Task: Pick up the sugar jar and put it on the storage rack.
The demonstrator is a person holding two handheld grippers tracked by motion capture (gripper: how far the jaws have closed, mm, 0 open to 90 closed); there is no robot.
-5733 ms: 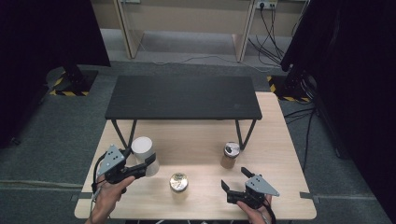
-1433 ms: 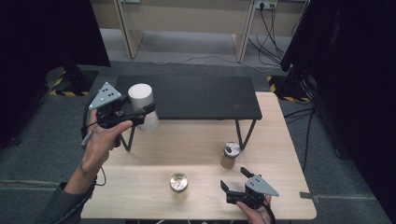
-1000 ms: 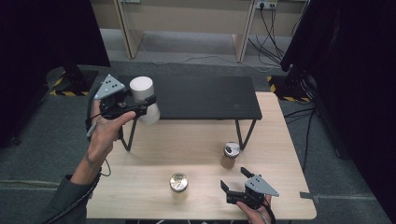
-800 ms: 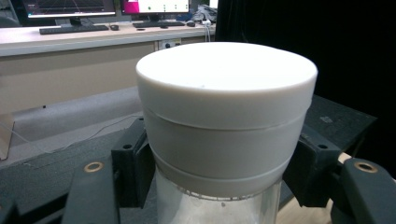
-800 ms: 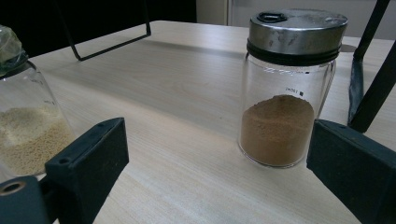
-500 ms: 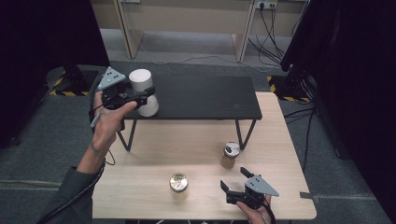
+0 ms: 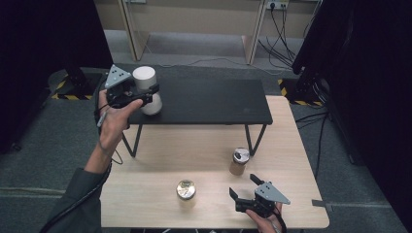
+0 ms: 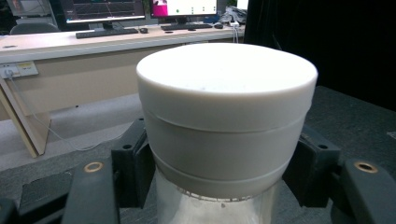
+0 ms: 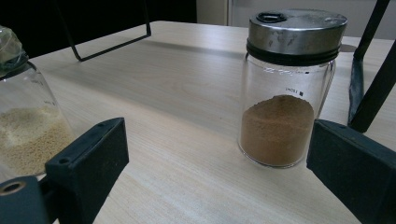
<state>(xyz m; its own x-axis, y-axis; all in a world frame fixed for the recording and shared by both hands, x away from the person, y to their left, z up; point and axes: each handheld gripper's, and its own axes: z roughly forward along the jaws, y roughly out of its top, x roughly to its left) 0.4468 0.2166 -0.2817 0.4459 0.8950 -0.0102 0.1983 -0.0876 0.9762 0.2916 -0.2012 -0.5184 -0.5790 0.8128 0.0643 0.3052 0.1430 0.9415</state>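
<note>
Left tongs were clamped on the white-lidded jar, jaws pressing its sides just under the lid, holding it over the left end of the black shelf. Right tongs rested apart, empty, low on the worktop, facing the spice jar; a 2nd jar stood nearby. Judged step: placing on shelf. Next move likely calls for lowering upright until seated, then releasing.
</note>
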